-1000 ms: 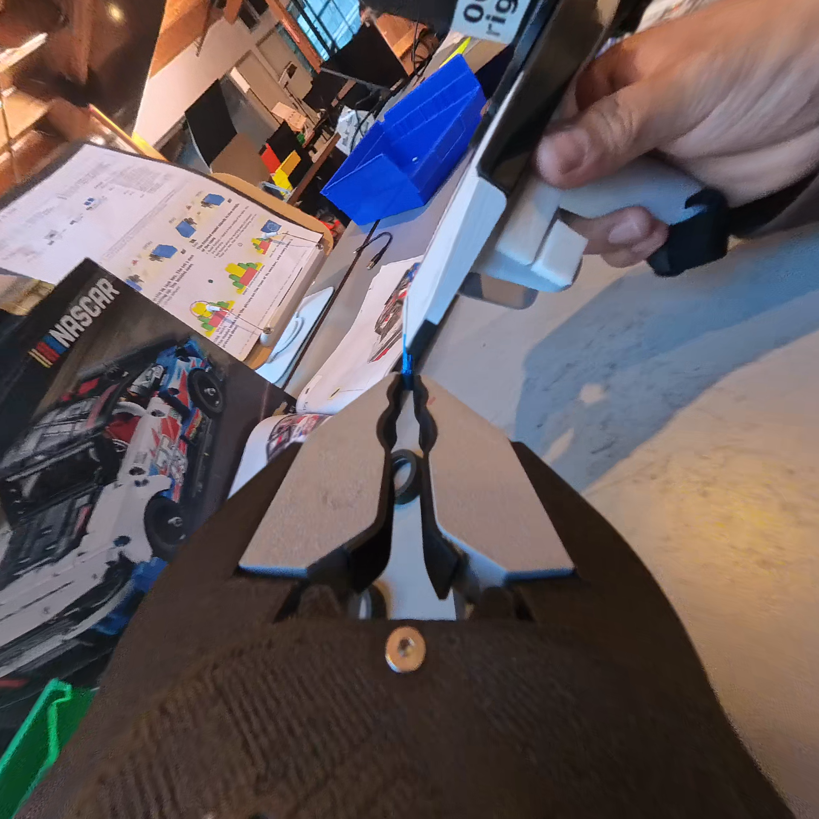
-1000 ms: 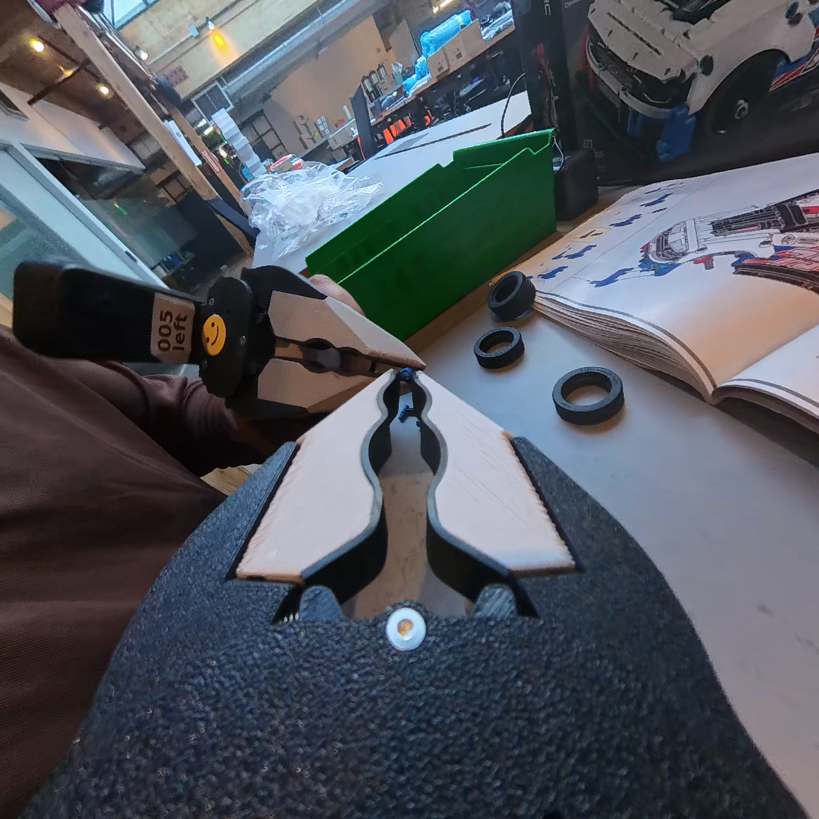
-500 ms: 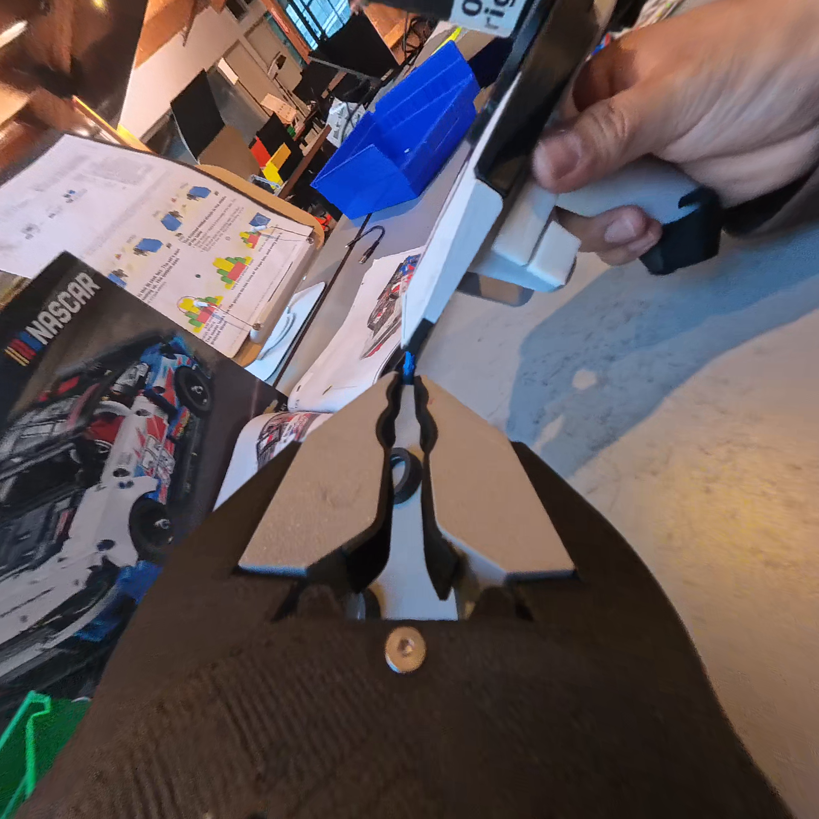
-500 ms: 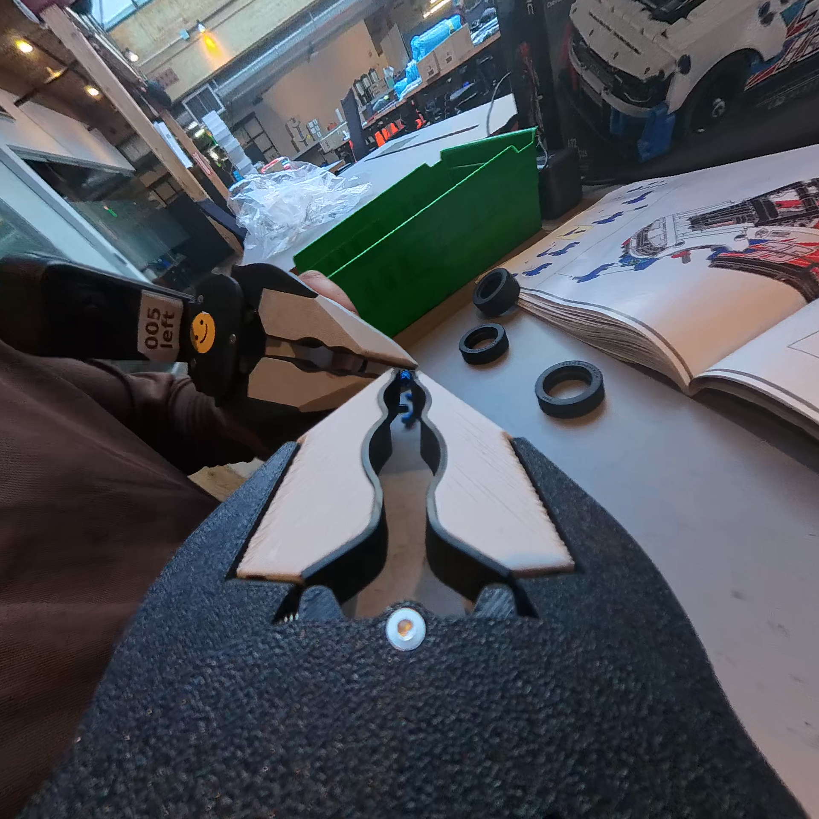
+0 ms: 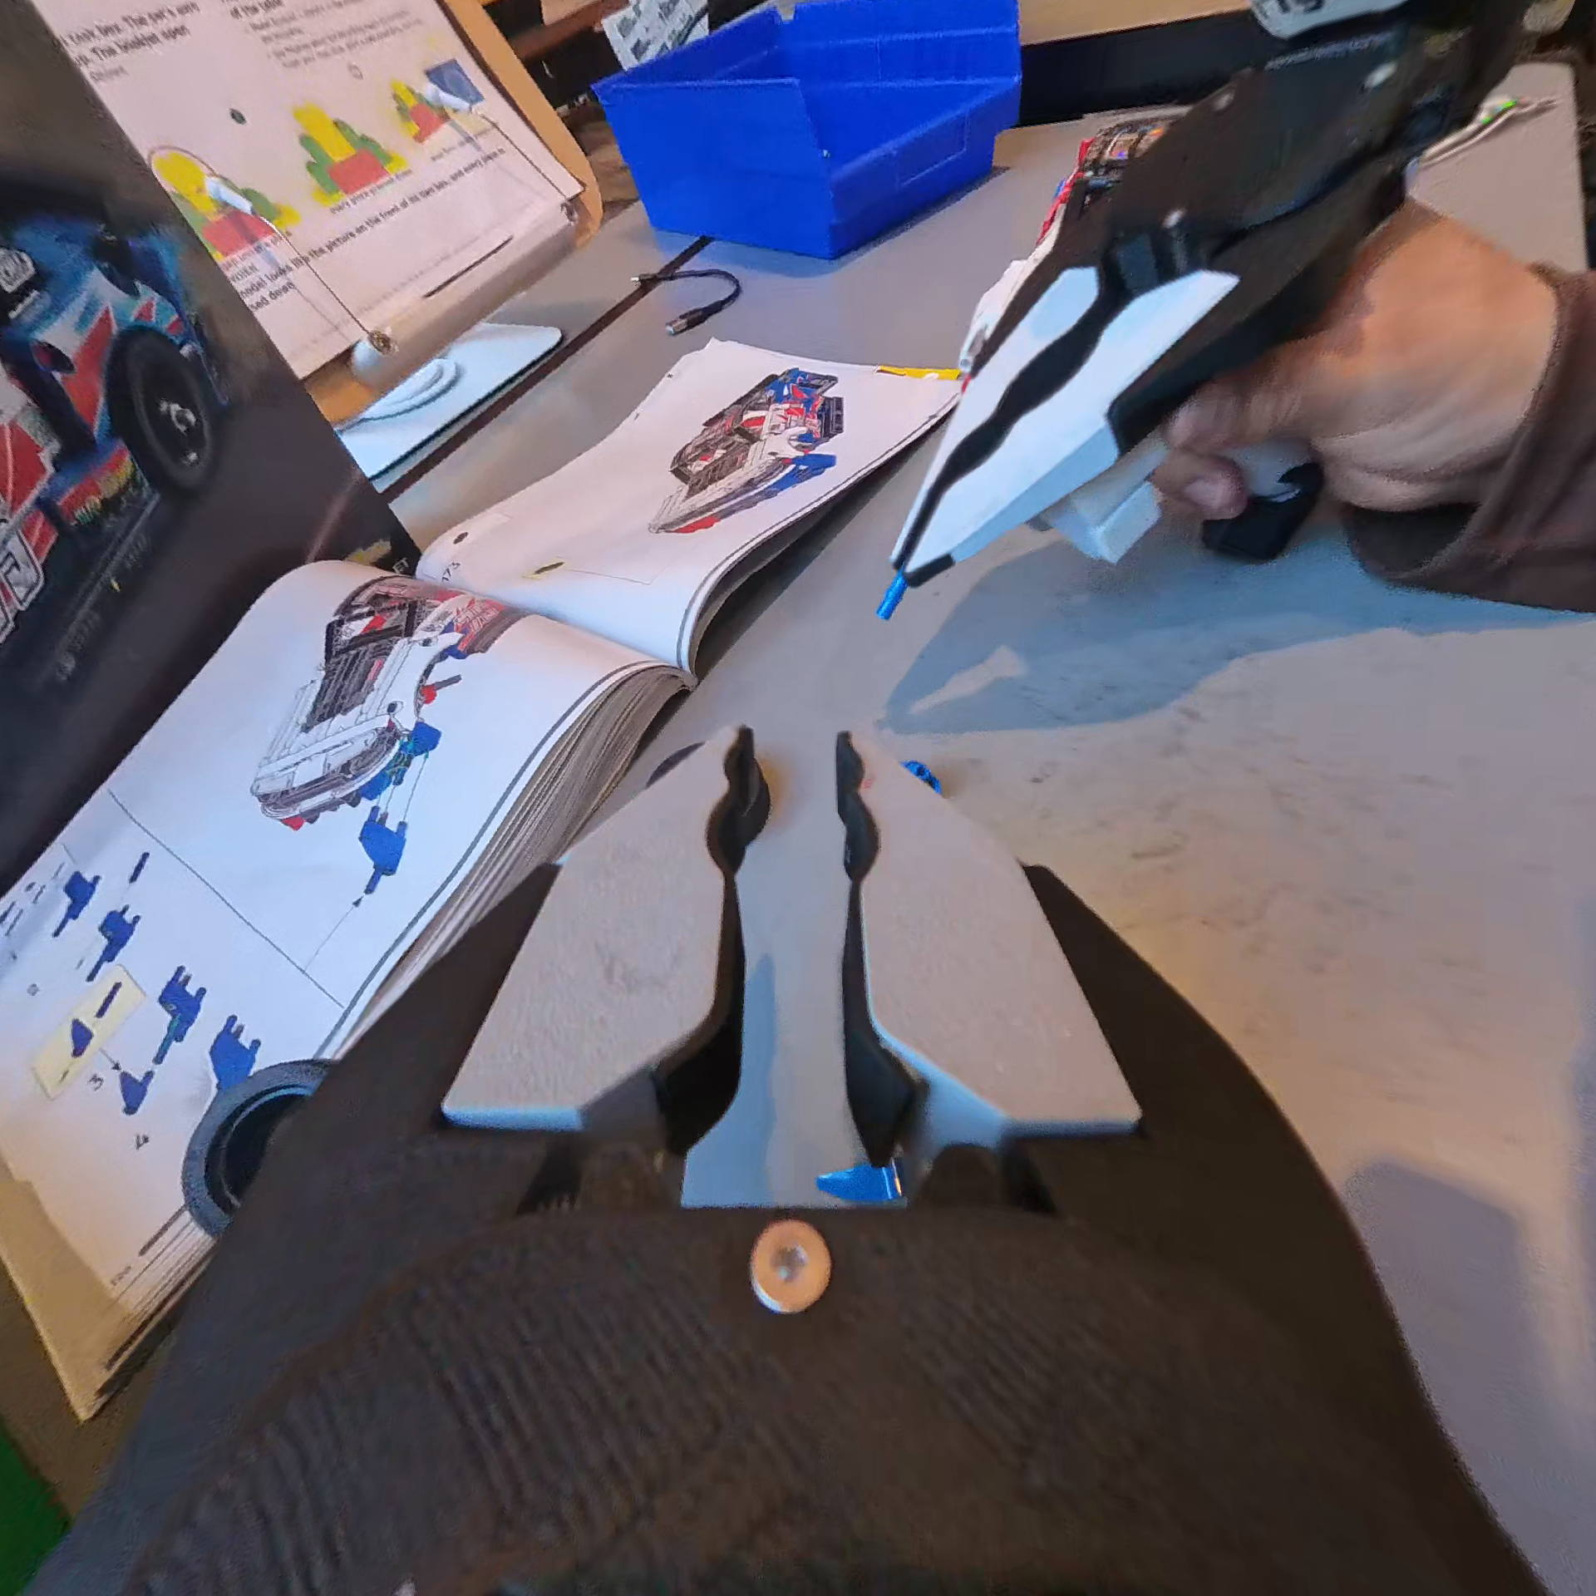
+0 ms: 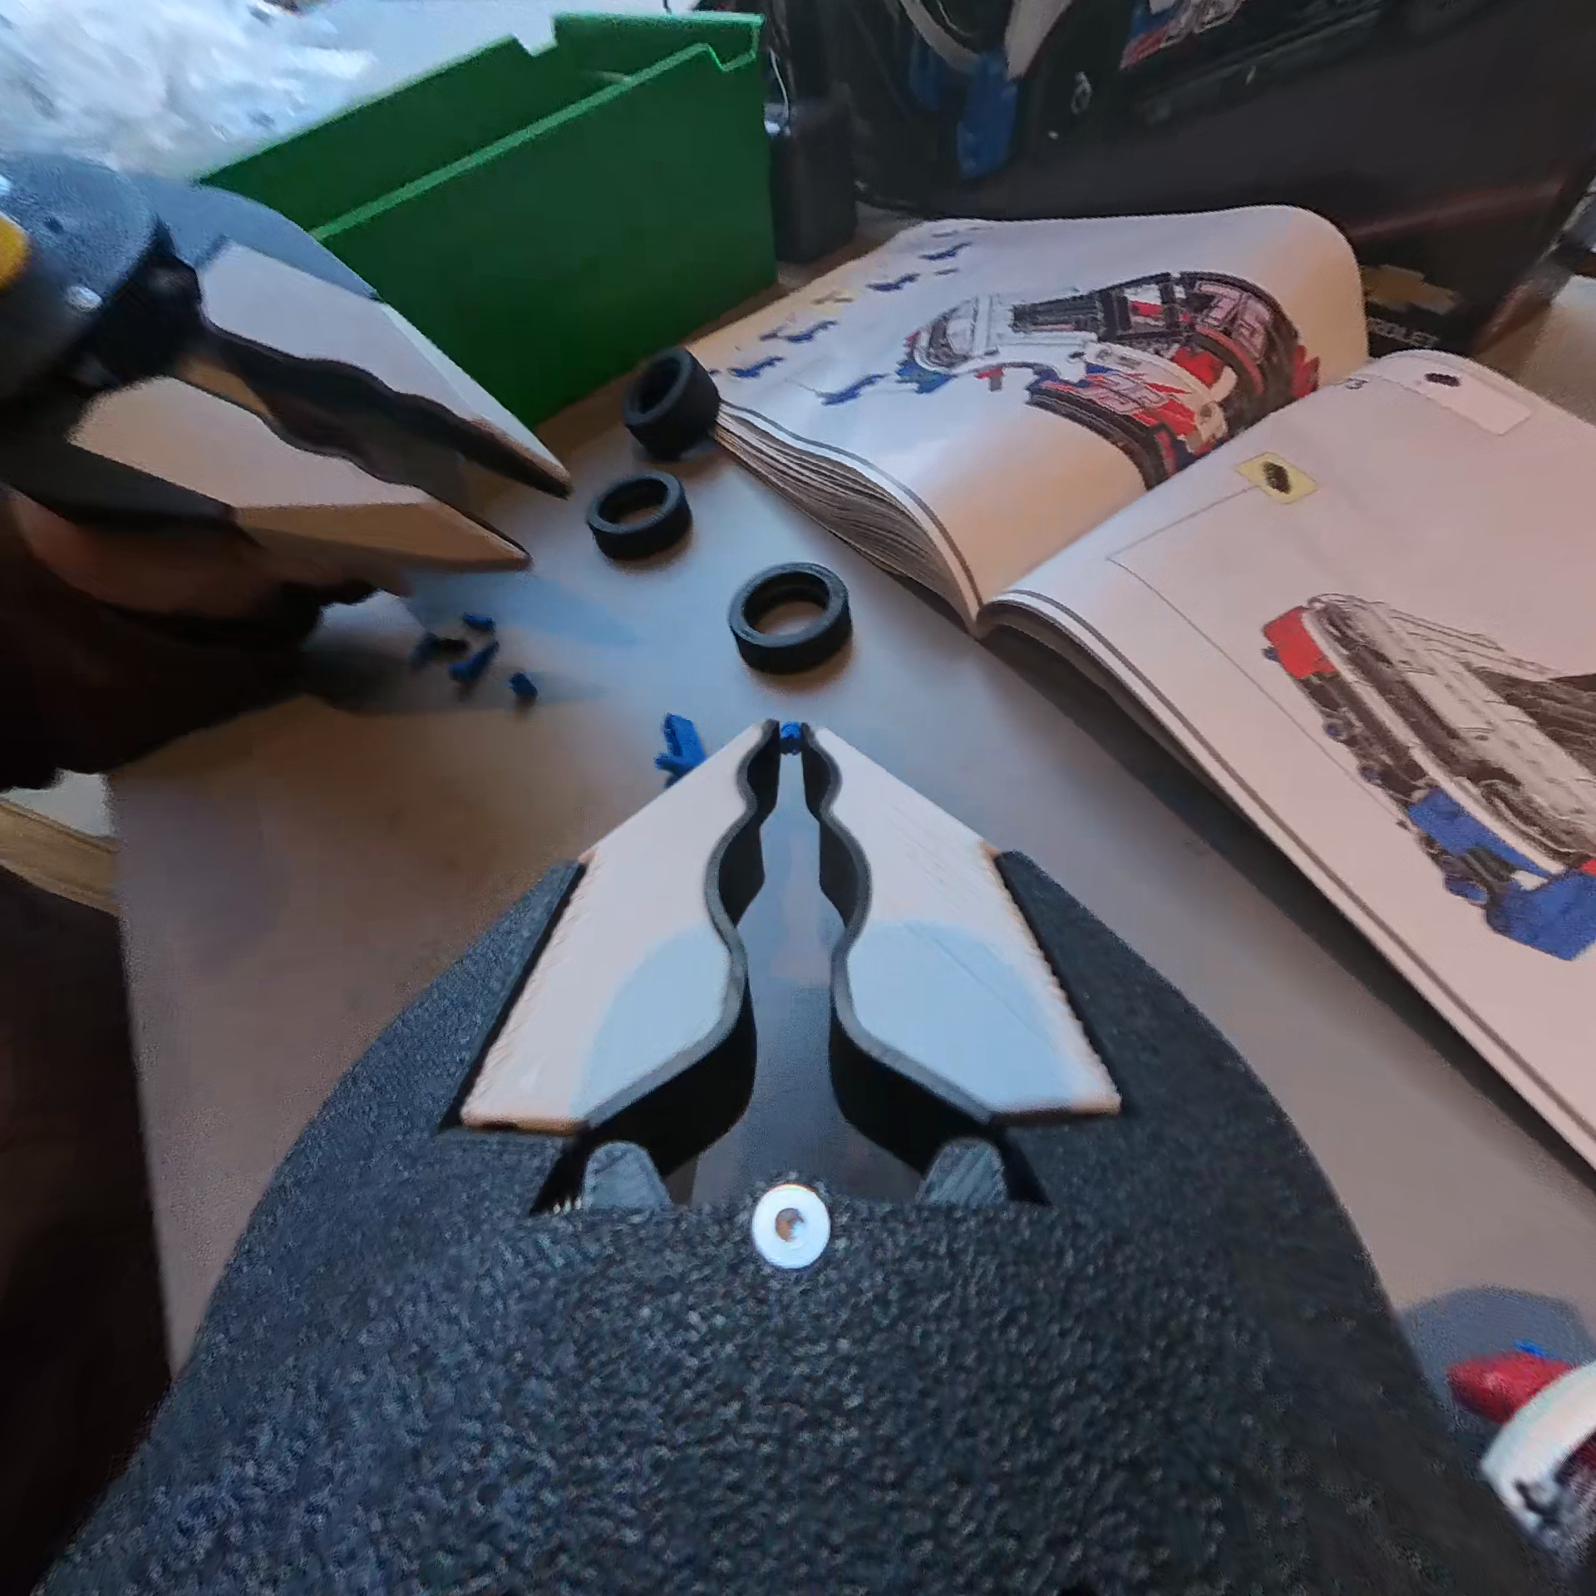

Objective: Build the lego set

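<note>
Both grippers hang over the grey table (image 5: 1209, 907). In its own wrist view, the left gripper (image 5: 793, 751) has its jaws parted with a clear gap and nothing between the tips. A small blue piece (image 5: 855, 1183) shows low in that gap near the finger roots, though whether it lies on the table or sits in the gripper I cannot tell. Another blue piece (image 5: 922, 773) peeks out just past the right fingertip, mostly hidden.

The right gripper (image 6: 790, 732) has its tips drawn nearly together on a thin blue pin (image 6: 788, 731); from the left wrist view the same pin (image 5: 891, 594) juts out below the tips, in the air above the table. A person's hand (image 5: 1399, 406) grips its handle, the sleeve cut off at the frame edge.

On the table beneath the left gripper's tips (blurred by motion) lie loose blue pieces (image 6: 471, 656), and a further blue part (image 6: 678, 747) sits just left of the right gripper's tips. Three black tyres (image 6: 790, 617) lie between these and the open instruction booklet (image 6: 1079, 363); the farthest touches the booklet's page edges. A green bin (image 6: 553, 216) stands behind, a blue bin (image 5: 812, 129) farther along. The set's box (image 5: 86, 389) is cut off at the left, its picture smeared.
</note>
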`<state>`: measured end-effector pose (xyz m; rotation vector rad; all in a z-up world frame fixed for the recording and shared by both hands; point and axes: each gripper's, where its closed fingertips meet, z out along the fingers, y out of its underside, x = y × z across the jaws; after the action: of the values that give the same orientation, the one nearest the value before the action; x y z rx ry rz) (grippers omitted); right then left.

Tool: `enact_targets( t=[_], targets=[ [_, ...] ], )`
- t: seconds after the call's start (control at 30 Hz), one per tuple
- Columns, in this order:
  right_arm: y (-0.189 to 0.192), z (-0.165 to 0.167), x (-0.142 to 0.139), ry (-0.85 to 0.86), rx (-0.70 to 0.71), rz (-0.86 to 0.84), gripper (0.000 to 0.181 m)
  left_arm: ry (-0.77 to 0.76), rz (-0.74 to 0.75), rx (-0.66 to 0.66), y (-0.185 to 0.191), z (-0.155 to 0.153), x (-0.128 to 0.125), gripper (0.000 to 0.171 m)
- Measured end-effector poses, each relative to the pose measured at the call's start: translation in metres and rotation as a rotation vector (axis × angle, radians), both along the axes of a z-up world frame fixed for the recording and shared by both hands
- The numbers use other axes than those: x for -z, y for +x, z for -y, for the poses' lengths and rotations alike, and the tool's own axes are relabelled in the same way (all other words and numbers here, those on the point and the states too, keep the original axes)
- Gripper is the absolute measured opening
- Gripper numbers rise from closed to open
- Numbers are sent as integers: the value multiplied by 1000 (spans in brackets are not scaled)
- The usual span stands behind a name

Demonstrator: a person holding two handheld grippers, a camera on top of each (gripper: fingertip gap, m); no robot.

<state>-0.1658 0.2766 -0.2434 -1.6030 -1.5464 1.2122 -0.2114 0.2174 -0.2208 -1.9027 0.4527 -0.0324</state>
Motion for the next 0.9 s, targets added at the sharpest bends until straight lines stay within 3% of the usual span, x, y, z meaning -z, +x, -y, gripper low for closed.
enact_targets(
  t=[0.17,0.43,0.63,0.73,0.9],
  targets=[
    [-7,-7,0,64,9,-14,4,-38,-8,-7,-3,-2,9,16],
    [-7,-3,0,17,-37,-21,4,-136,21,63,10,-5,25,16],
    [-7,3,0,6,-74,-20,4,-280,-101,134,20,-8,36,15],
    [-6,4,-1,10,-81,-29,4,-363,-157,195,24,-7,42,5],
    [-5,3,-3,9,-79,-44,4,-394,-184,213,19,-18,44,13]
  ],
)
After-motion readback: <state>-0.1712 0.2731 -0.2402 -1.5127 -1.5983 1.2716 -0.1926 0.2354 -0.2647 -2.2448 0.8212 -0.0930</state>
